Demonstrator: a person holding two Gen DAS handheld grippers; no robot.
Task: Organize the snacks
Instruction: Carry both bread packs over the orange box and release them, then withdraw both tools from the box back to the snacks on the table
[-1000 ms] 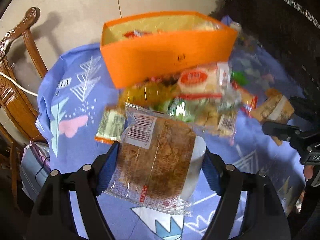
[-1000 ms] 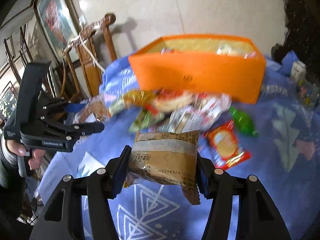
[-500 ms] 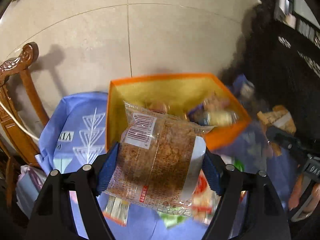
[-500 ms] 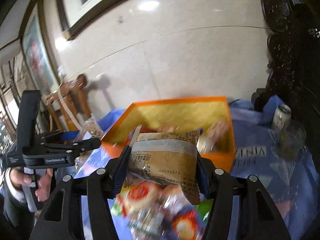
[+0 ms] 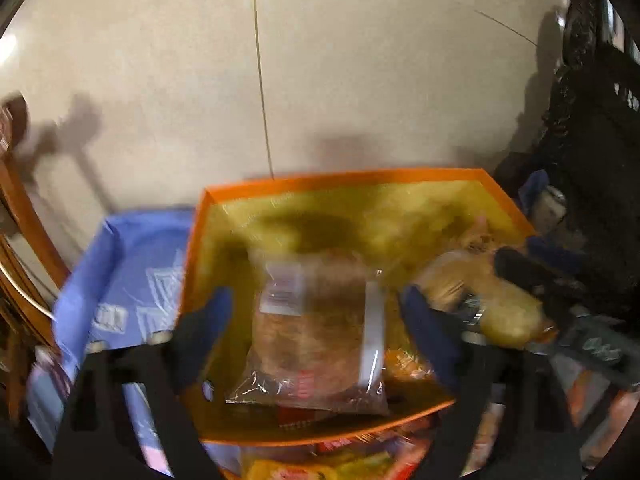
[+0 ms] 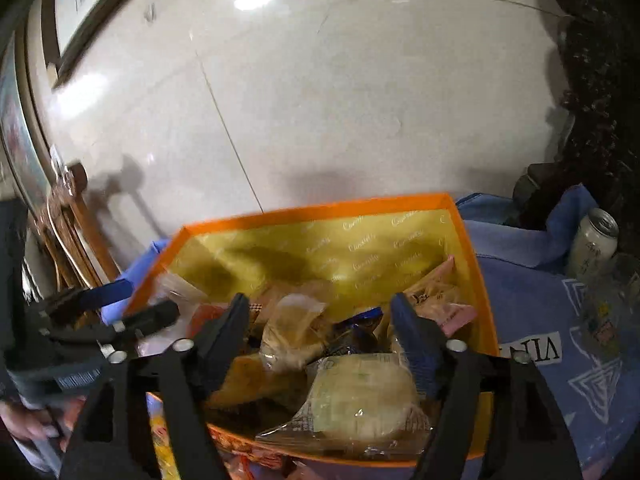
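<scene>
both grippers, left gripper [image 5: 316,320] and right gripper [image 6: 320,328], hang wide-jawed over the orange box [image 6: 320,212] mid-frame, looks like to drop their snack packets [image 5: 316,336] inside

Left claw [image 5: 316,320] spread wide, brown snack packet [image 5: 316,336] loose over orange box [image 5: 320,192]

The box [image 5: 208,248] sat at the centre of the left wrist frame on the tablecloth [image 5: 120,256], with the wall [image 5: 360,80] behind it. A wrapped cake [image 5: 316,332] lay inside the box between the spread fingers of the left gripper [image 5: 316,320]. The right gripper [image 5: 560,300] reached in from the right edge. In the right wrist frame, a packet [image 6: 360,396] lay in the box's lower part, more snacks [image 6: 292,328] above it, a can [image 6: 592,240] at the right edge and a chair [image 6: 76,232] at the left.
</scene>
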